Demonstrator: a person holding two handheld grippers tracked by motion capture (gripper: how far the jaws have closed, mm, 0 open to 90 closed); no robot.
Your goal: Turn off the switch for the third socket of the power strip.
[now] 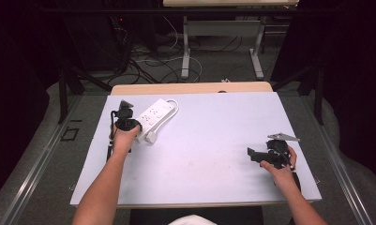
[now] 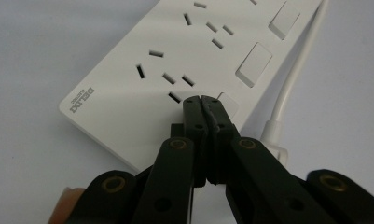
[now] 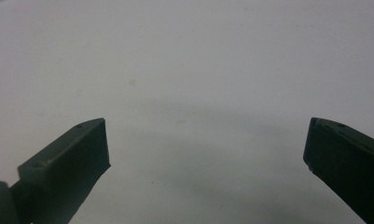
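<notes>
Two black tongs, left (image 2: 202,100) pressed together over glossy white slotted power strip (image 2: 175,70), right (image 3: 205,144) spread wide.

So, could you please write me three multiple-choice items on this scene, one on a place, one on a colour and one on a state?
1. Where on the table does the power strip lie?
A. at the far left part
B. at the near right corner
C. in the middle

2. What colour is the power strip?
A. black
B. white
C. red

3. How do the jaws of the two tools stand?
A. both shut
B. left open, right shut
C. left shut, right open

Answers:
1 A: the high view shows it at the far left, by the left tool.
2 B: its body and cable are white in the left gripper view.
3 C: the left tool's jaw tips meet over the strip, with nothing between them; the right tool's jaws stand wide apart over bare table.
</notes>
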